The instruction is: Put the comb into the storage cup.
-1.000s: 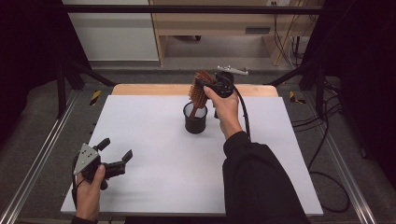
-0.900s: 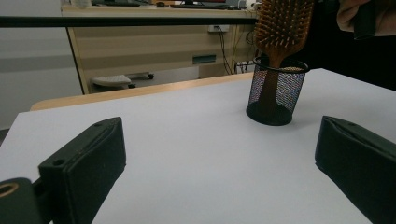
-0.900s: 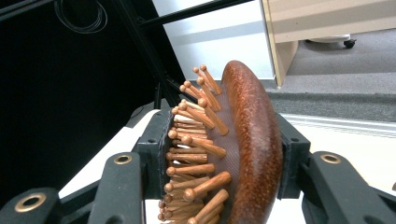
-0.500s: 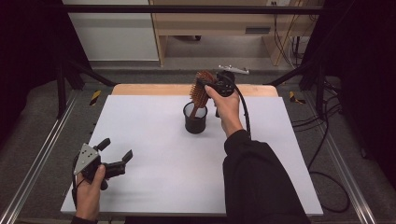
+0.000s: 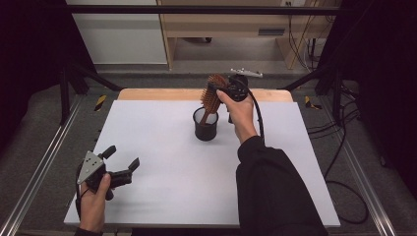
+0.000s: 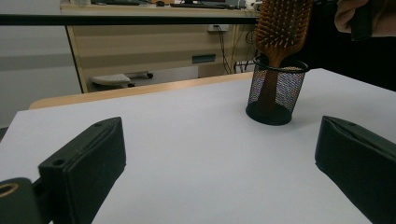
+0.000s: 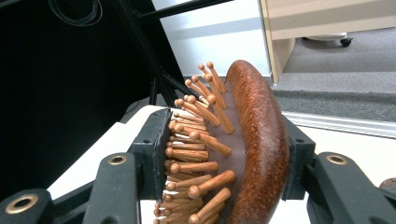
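Here the right gripper (image 5: 220, 93) is closed on the head of the wooden hairbrush (image 5: 211, 97), over the far middle part of the tabletop (image 5: 162, 147), close to its far edge; in the right gripper view 1 pad presses on the bristle tips and the other on the smooth brown back of the brush (its 2 jaws have just been opening a little, yet the pads are on the brush in this moment); the brush stands nearly upright, with its handle down inside the black mesh cup (image 5: 205, 124), and its head rises above the rim; the cup stands on the white surface, just beside the person's right hand (image 5: 242, 110); the left gripper (image 5: 120, 164) is near the near left corner of the tabletop, well apart from the cup; its jaws are wide open with nothing between them, and in the left gripper view they frame the bare white top, with the cup and the brush farther off at the right.
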Tool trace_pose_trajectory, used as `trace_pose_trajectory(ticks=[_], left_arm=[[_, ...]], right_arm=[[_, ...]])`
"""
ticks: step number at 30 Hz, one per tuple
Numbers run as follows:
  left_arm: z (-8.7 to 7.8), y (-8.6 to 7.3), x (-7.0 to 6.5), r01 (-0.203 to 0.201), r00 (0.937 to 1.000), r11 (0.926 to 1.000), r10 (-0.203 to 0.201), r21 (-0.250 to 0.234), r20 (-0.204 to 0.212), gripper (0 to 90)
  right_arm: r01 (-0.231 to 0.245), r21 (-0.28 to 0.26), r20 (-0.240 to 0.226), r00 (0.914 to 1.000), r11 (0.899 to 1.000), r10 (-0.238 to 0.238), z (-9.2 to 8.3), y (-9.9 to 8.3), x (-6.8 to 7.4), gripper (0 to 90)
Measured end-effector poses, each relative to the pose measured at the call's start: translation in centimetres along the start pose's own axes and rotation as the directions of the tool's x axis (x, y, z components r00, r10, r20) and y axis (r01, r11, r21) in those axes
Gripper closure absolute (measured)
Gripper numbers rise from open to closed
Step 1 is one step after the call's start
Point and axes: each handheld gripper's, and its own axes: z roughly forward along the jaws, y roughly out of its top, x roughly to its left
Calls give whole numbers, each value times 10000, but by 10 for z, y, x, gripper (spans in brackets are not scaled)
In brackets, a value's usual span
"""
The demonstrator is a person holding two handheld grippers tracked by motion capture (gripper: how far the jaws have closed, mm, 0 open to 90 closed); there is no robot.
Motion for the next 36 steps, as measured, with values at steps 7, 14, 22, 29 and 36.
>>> trace_pose_trajectory(ticks=[7, 14, 22, 29, 36], left_arm=[[0, 0, 0, -7, 10000, 10000, 7, 3, 20, 22], [0, 0, 0, 1, 10000, 10000, -1, 3, 21, 22], [1, 0, -1, -22, 10000, 10000, 21, 35, 55, 22], [1, 0, -1, -26, 10000, 10000, 26, 41, 68, 22], [2, 0, -1, -31, 10000, 10000, 30, 61, 88, 22]], right_arm=[[218, 117, 38, 9998, 9997, -218, 1, 1, 1, 455], [295, 185, 95, 9995, 9994, -297, 0, 1, -2, 442], [245, 285, 124, 9996, 9993, -249, -1, 1, -6, 435], [193, 323, 130, 9997, 9993, -197, -1, 1, -9, 431], [173, 356, 121, 9998, 9992, -177, -1, 1, -10, 426]])
